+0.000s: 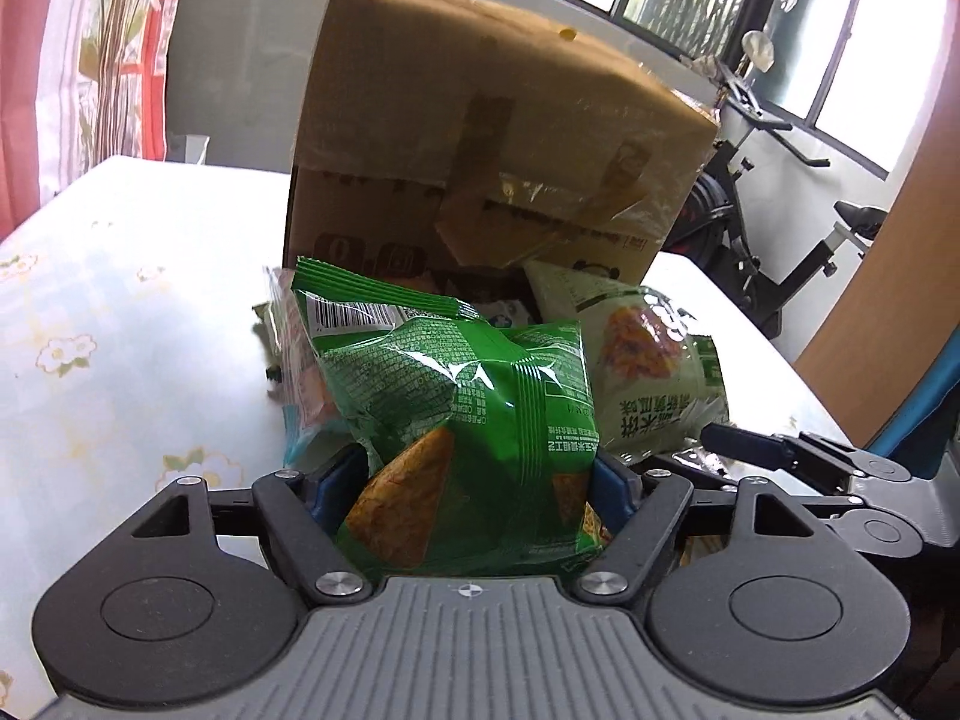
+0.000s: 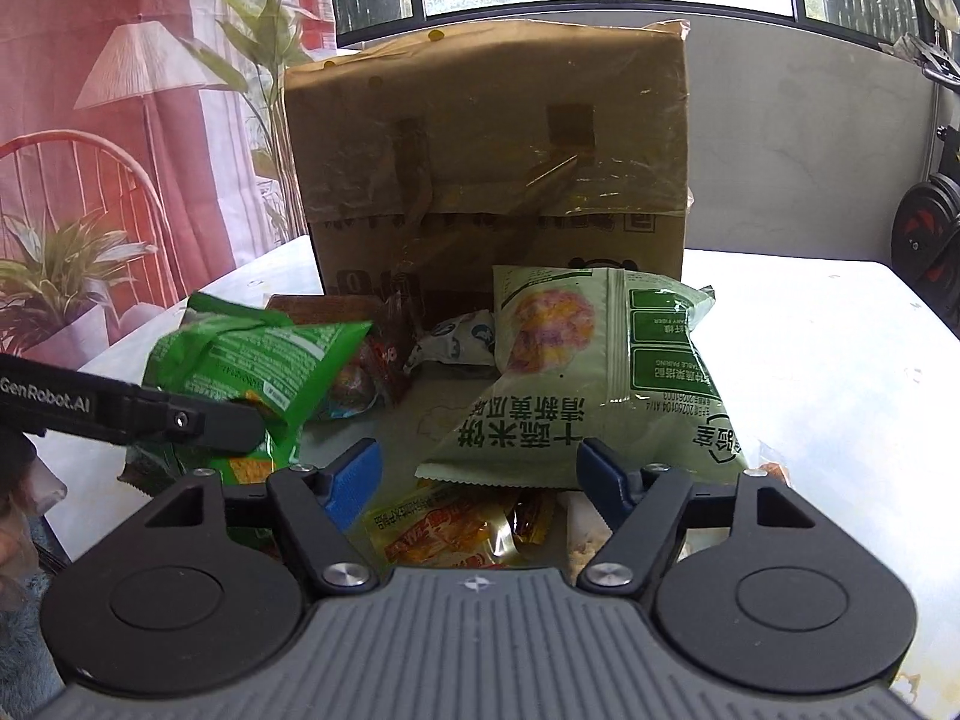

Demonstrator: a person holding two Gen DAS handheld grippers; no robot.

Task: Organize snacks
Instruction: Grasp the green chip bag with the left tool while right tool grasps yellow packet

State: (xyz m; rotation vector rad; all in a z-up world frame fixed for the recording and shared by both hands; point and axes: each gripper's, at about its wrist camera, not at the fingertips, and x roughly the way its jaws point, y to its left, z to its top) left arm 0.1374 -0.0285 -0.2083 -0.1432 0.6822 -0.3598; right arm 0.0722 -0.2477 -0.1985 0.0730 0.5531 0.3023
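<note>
Between your left gripper's (image 1: pixel 474 480) blue pads sits the bright green snack bag (image 1: pixel 474 420); its jaws are clenched on the bag's lower part. On your right, the right gripper (image 2: pixel 480 471) holds its jaws released above a yellow-orange packet (image 2: pixel 444 531), with the pale green snack bag (image 2: pixel 600 372) lying partly between its fingertips, untouched. Beyond both, at the far side of the desk (image 2: pixel 810 360), you see the cardboard box (image 2: pixel 492 156), with smaller snacks (image 2: pixel 456 342) heaped at its foot.
</note>
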